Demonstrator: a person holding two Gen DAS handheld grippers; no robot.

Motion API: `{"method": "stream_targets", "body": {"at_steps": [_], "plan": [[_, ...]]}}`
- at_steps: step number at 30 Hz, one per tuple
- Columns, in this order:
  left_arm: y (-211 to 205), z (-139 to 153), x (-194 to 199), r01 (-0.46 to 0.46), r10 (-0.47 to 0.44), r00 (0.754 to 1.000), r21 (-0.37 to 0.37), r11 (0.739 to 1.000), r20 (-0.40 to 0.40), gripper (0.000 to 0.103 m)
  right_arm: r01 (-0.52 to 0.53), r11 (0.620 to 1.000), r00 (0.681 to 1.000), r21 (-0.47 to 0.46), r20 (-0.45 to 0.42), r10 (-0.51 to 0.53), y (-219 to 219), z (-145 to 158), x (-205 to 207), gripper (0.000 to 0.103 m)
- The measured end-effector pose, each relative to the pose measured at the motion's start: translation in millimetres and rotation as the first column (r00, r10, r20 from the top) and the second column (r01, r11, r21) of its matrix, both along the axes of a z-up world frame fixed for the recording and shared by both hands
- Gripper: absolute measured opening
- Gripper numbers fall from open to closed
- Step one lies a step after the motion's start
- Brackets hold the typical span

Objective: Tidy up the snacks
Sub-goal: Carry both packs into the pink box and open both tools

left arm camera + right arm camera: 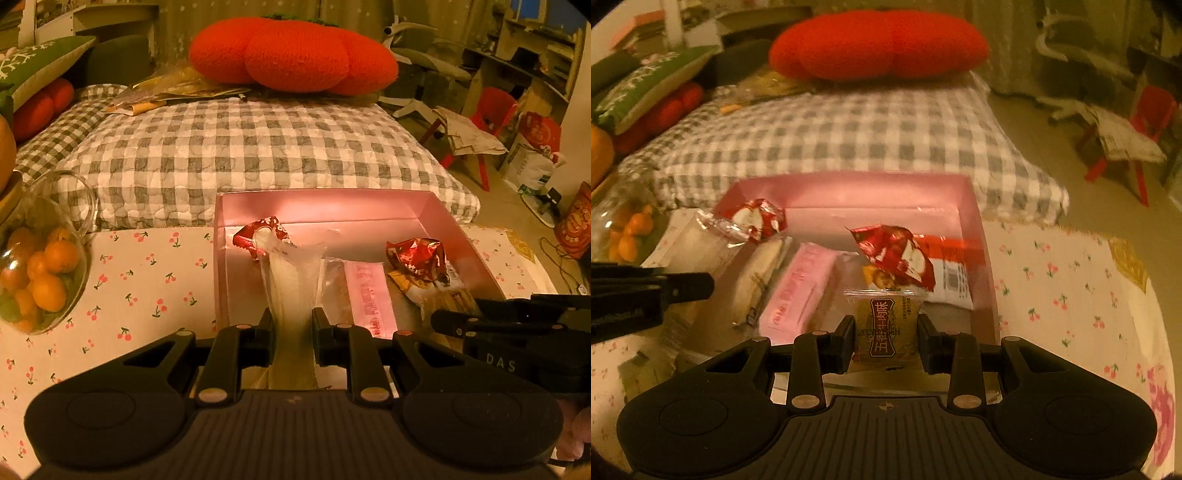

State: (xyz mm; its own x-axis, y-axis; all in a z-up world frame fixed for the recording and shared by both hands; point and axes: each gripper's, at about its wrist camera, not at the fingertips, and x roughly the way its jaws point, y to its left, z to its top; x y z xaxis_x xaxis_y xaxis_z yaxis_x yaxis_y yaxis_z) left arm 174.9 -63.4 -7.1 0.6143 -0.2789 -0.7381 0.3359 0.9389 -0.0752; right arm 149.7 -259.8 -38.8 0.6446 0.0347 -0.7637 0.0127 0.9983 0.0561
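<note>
While over pink box [458, 221]: L tongs [293, 325] w/ clear packet [291, 280], R tongs [886, 332] w/ brown snack [884, 325].

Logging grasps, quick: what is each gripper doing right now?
Left gripper: shut on a clear plastic-wrapped pale snack.
Right gripper: shut on a small brown-labelled clear snack packet.

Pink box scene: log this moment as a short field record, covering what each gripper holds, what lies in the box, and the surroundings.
left gripper: shut on clear-wrapped pale snack, over the box's near edge
right gripper: shut on small brown-label packet, at the box's near edge
container: pink box, open top
box contents: pink packet; two red foil snacks; a white packet with a barcode
surface: cherry-print cloth
nearby: glass bowl of oranges left of the box; checked cushion behind it
</note>
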Motion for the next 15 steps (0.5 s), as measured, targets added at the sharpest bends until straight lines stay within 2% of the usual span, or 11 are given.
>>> {"method": "stream_targets", "body": {"at_steps": [2, 6, 15], "plan": [[-2.2, -1.2, 1.7, 0.0, 0.0, 1.0, 0.016, 1.0, 0.001, 0.018, 0.012, 1.0, 1.0, 0.015, -0.016, -0.012, 0.7, -0.9, 1.9, 0.033], [-3.3, -4.1, 5.1, -0.013, 0.013, 1.0, 0.024, 1.0, -0.004, 0.018, -0.015, 0.999, 0.999, -0.04, -0.043, 0.013, 13.3, 0.5, 4.3, 0.033], [-3.7, -5.8, 11.2, -0.022, 0.022, 1.0, 0.015, 1.0, -0.008, 0.018, -0.087, 0.994, 0.996, -0.069, -0.019, 0.086, 35.9, 11.3, 6.7, 0.033]]}}
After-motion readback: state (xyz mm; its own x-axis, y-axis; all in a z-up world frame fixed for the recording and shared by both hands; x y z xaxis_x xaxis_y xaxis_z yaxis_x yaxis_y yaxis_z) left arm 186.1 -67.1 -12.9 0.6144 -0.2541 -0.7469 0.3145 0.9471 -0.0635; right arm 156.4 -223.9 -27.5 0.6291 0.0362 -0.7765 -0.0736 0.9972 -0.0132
